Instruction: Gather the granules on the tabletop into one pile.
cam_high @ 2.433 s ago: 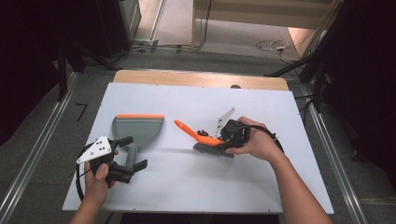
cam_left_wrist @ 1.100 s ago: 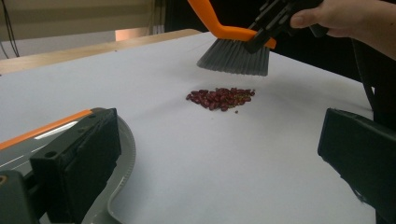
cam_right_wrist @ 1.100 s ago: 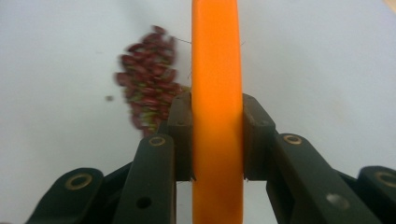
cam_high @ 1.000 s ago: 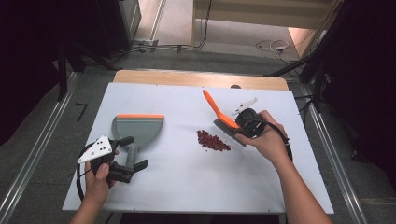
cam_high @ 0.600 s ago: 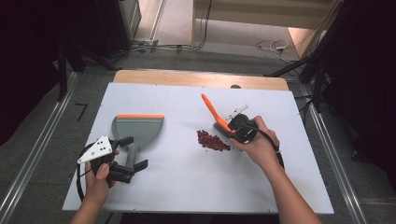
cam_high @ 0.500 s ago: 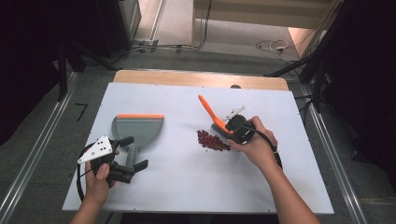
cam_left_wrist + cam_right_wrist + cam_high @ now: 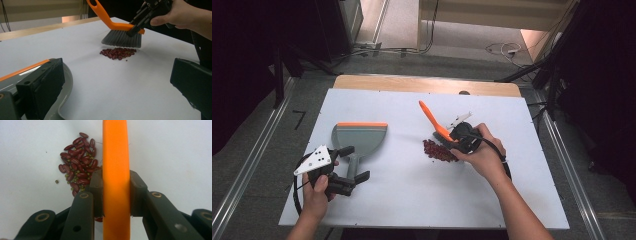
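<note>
A brush with an orange handle (image 7: 429,116) and grey bristles (image 7: 121,41) is clamped at its head in my right gripper (image 7: 451,136), which is shut on it. The bristles hang just above the table at the far-right edge of a small pile of red beans (image 7: 439,151). In the right gripper view the orange handle (image 7: 116,150) runs between the jaws, with the beans (image 7: 77,167) to its left. A grey dustpan (image 7: 359,137) with an orange lip lies left of the beans. My left gripper (image 7: 354,164) stands open at its handle, jaws wide apart (image 7: 116,75).
Everything lies on a white board (image 7: 412,205) that covers the table, with a wooden strip (image 7: 427,84) along its far edge. Dark floor, metal rails and cables surround the table. A person's hands hold both grippers from the near side.
My right gripper has carried the brush left and slightly down, bringing its bristles to the edge of the bean pile. The left gripper and dustpan have stayed put.
</note>
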{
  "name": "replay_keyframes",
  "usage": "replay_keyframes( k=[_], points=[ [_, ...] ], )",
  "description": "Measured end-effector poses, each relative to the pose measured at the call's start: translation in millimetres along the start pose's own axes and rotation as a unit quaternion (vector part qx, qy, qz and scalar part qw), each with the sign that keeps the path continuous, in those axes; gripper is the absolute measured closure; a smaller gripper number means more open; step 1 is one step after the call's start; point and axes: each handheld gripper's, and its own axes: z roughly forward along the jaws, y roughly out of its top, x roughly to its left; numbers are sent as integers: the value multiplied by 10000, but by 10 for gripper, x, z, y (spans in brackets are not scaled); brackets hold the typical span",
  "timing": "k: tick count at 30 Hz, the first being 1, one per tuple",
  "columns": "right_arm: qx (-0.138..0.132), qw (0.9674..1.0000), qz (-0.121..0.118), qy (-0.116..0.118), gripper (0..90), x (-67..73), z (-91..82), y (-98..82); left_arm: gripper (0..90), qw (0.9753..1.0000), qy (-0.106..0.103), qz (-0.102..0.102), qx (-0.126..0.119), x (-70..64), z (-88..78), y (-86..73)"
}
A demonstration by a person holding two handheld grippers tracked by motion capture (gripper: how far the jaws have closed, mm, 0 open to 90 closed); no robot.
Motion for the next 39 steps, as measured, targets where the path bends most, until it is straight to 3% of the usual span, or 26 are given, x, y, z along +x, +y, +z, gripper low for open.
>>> replay_keyframes(
  k=[14,25,39],
  points=[
    [-463,9977,496,49,686,-197,-258,-215,6,10000,37,21,-5,4,-6,3],
    [-804,9920,972,70,687,-375,-432,-637,6,9999,95,58,-24,-6,-1,2],
    [-1130,9845,1336,112,687,-475,-597,-1180,6,9998,153,71,-66,3,-15,0]
  ],
)
